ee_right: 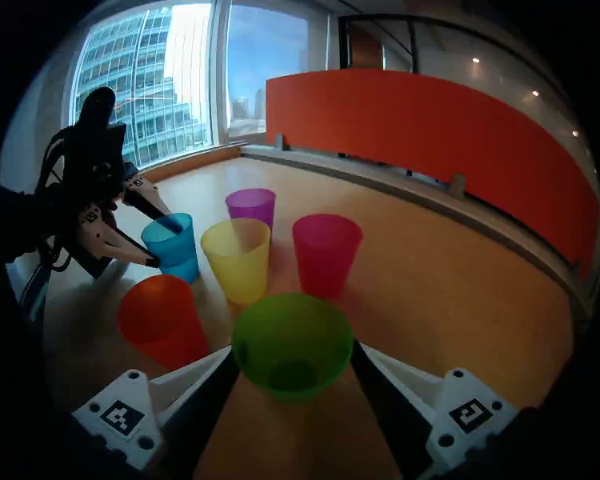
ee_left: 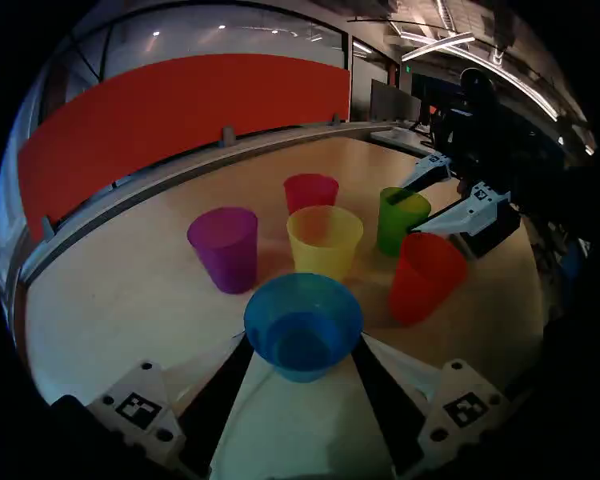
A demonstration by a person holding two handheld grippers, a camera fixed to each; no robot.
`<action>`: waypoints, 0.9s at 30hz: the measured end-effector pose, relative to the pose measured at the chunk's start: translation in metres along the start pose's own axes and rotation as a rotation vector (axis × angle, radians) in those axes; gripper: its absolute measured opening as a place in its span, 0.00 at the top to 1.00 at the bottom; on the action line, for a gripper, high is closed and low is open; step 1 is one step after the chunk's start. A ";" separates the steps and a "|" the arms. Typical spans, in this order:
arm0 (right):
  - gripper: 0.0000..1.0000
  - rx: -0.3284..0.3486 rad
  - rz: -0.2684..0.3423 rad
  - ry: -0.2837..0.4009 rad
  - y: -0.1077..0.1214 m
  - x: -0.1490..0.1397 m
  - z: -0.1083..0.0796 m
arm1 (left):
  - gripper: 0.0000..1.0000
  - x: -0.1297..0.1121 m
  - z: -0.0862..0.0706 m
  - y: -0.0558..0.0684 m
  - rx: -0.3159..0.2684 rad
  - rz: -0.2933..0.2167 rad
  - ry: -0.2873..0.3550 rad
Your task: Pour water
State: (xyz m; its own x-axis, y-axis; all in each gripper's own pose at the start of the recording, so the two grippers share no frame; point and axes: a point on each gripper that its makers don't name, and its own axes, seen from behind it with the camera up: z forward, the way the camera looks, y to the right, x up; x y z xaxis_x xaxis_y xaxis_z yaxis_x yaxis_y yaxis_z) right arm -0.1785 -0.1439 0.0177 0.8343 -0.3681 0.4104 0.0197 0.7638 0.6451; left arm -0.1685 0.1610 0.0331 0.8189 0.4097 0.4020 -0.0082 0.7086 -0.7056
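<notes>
Left gripper view: blue cup

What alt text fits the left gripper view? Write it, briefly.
The left tongs grip a blue cup over a wooden table. Behind it stand a purple cup, yellow cup, pink cup and orange cup, while the right tongs hold a green cup.

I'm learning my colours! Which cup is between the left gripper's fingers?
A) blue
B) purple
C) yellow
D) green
A: the blue cup sits clamped between the fingers of the left gripper, while the right gripper has the green cup.
</notes>
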 end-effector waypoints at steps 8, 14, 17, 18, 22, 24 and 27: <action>0.00 0.007 0.002 0.001 0.000 0.001 0.002 | 0.14 0.003 0.004 0.000 -0.001 -0.007 0.001; 0.06 0.009 0.005 0.001 0.000 0.000 0.002 | 0.14 0.003 0.006 0.000 -0.001 -0.020 -0.003; 0.09 0.008 0.009 -0.001 0.001 0.000 0.001 | 0.14 0.003 0.006 0.000 0.000 -0.029 -0.007; 0.10 0.008 0.011 -0.001 0.001 -0.001 0.001 | 0.15 0.003 0.006 0.000 0.001 -0.032 -0.008; 0.10 0.008 0.014 0.000 0.002 -0.001 0.000 | 0.16 0.002 0.005 0.000 0.004 -0.037 -0.010; 0.10 0.008 0.015 0.000 0.002 -0.001 -0.001 | 0.16 0.002 0.005 0.000 0.005 -0.036 -0.009; 0.10 0.009 0.016 0.007 0.002 0.002 -0.003 | 0.16 0.001 0.004 0.000 0.006 -0.035 -0.010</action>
State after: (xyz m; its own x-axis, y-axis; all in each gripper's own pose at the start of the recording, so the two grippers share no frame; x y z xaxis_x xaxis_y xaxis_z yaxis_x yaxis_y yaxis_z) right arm -0.1752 -0.1414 0.0175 0.8381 -0.3521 0.4167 0.0013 0.7651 0.6439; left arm -0.1696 0.1637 0.0357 0.8128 0.3905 0.4324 0.0171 0.7258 -0.6877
